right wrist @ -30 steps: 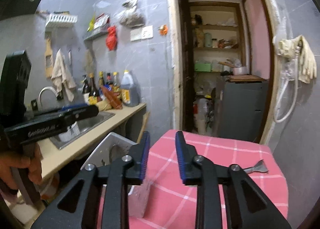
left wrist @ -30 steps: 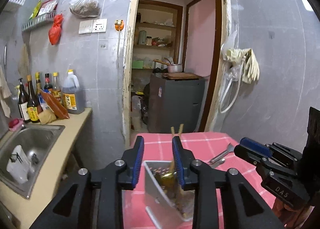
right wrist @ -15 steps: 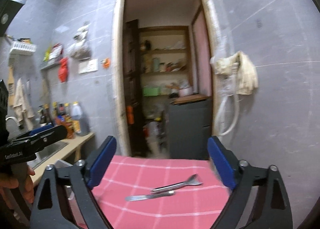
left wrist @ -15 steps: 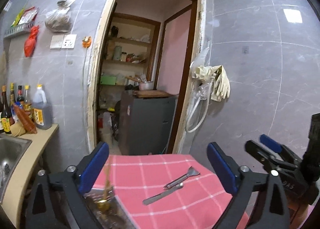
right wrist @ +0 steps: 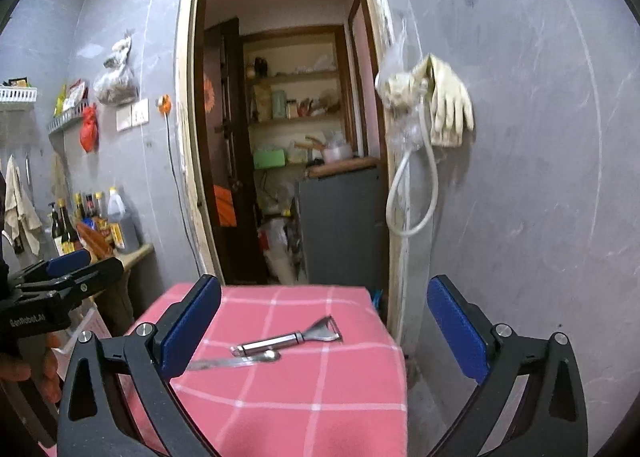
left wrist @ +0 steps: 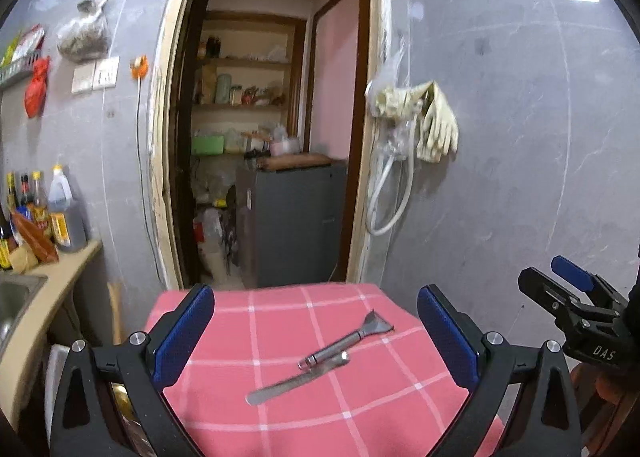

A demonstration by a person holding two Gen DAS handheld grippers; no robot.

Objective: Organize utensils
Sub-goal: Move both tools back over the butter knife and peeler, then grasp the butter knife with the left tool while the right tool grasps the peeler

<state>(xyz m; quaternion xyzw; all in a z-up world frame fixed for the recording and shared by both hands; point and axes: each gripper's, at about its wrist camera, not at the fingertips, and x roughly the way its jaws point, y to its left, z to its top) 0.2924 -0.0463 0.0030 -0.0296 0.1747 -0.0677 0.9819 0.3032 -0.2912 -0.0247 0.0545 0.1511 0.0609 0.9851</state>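
A steel peeler (left wrist: 348,339) and a table knife (left wrist: 296,381) lie side by side on the pink checked tablecloth (left wrist: 280,421). My left gripper (left wrist: 316,333) hangs over the near part of the cloth, wide open, with nothing between its blue pads. The white utensil holder (left wrist: 54,373) shows only as an edge at lower left, behind the left finger. In the right wrist view the peeler (right wrist: 292,337) and knife (right wrist: 232,363) lie ahead of my right gripper (right wrist: 324,327). Its jaws are still opening and hold nothing. Each gripper appears at the edge of the other's view.
A counter with sauce bottles (left wrist: 60,213) and a sink (left wrist: 16,297) runs along the left. Behind the table an open doorway shows a grey cabinet (left wrist: 296,217) and shelves. Rubber gloves (left wrist: 436,125) and a hose hang on the right wall. The table's far edge is close behind the peeler.
Both grippers have gone from nearly shut to wide open. Both have swung right, away from the utensil holder, so the peeler and knife now sit centred ahead.
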